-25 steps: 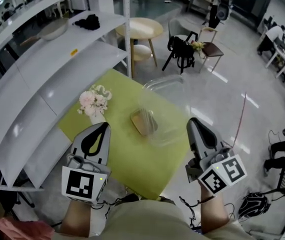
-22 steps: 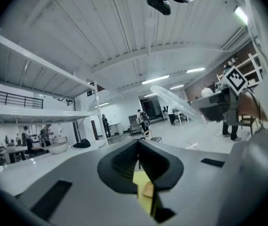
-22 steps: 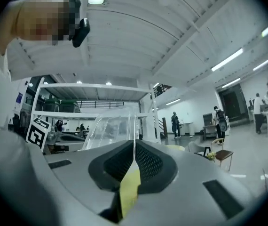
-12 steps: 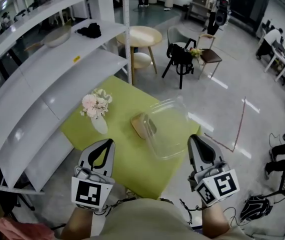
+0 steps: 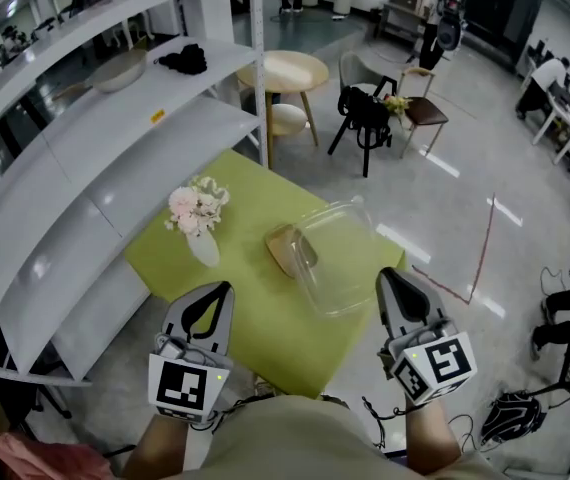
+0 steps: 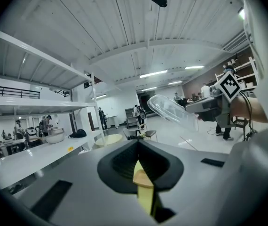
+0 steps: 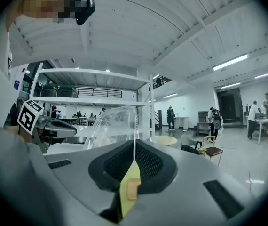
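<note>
The clear plastic lid hung tilted in the air above the right part of the green surface, with its near rim caught in my right tool. In the right gripper view the thin rim ran straight up from between the jaws, which were pressed onto it. I judged that the lid leaned because it was gripped only by that one edge. Its far edge overlapped a tan block-shaped thing lying on the surface, though I could not tell whether they touched. My left tool hovered low over the surface's near left part, well apart from the lid, jaws pressed together with nothing between them. A vase of pale flowers stood further left, near the white shelving.
</note>
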{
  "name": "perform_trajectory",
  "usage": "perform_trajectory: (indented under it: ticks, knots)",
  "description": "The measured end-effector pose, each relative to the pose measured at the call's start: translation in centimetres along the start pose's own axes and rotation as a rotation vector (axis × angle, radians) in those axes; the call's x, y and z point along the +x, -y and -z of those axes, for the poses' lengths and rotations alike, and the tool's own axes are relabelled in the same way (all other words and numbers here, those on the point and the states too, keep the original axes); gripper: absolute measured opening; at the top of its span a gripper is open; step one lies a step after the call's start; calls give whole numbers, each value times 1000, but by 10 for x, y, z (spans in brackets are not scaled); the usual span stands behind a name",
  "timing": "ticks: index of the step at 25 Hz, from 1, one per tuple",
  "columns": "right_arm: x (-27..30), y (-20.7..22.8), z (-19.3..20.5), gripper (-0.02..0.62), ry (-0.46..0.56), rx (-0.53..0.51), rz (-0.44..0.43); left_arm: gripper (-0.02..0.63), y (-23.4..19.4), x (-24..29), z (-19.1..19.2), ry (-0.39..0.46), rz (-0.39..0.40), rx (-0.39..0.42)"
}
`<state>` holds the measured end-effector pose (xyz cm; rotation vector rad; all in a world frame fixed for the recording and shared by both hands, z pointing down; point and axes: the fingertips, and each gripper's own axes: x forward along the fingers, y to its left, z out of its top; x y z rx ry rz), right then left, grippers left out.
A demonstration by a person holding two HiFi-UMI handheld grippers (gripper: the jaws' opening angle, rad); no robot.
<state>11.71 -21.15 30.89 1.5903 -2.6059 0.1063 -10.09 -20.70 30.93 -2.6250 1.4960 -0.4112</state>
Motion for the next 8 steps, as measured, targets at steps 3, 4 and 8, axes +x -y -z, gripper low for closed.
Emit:
perform_trajectory:
  ticks: [3,4,8]
  knots:
    - [5,3,0,18,-5,0,14,6,-5,1,3,-12,-1,3]
    - [6,4,0,18,-8,1,18,6,-6,1,5,-16,-2,5]
    - [11,9,2,18,-16,3,28,6,-11,5,4,-13,-6,-10]
